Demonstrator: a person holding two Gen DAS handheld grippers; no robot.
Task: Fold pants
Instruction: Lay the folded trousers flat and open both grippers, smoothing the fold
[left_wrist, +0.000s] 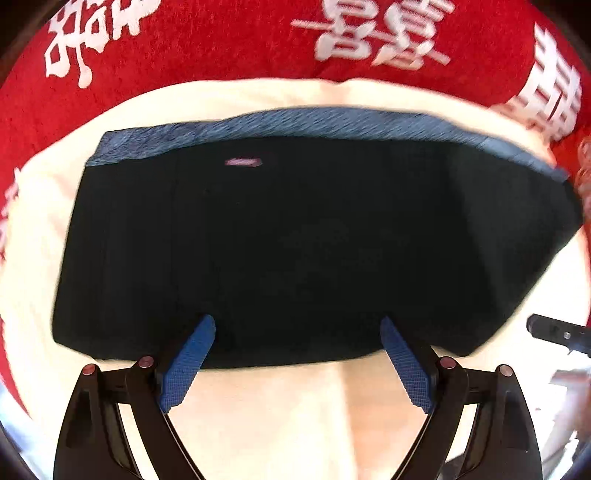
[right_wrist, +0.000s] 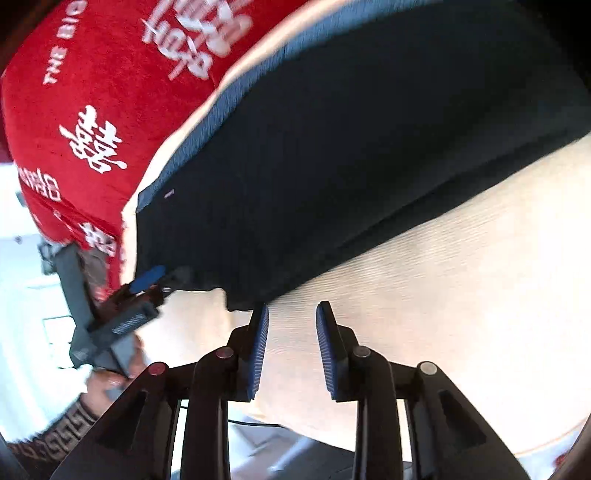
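The dark navy pants lie folded in a flat block on a cream sheet, with a blue waistband along the far edge. My left gripper is open, its blue pads over the near edge of the pants, holding nothing. In the right wrist view the pants stretch across the upper middle. My right gripper is open and empty, just off the near corner of the pants. The left gripper shows there at the left end of the pants.
A red blanket with white characters lies behind the sheet and shows in the right wrist view too. The person's hand and patterned sleeve are at the lower left. The right gripper's tip shows at the right edge.
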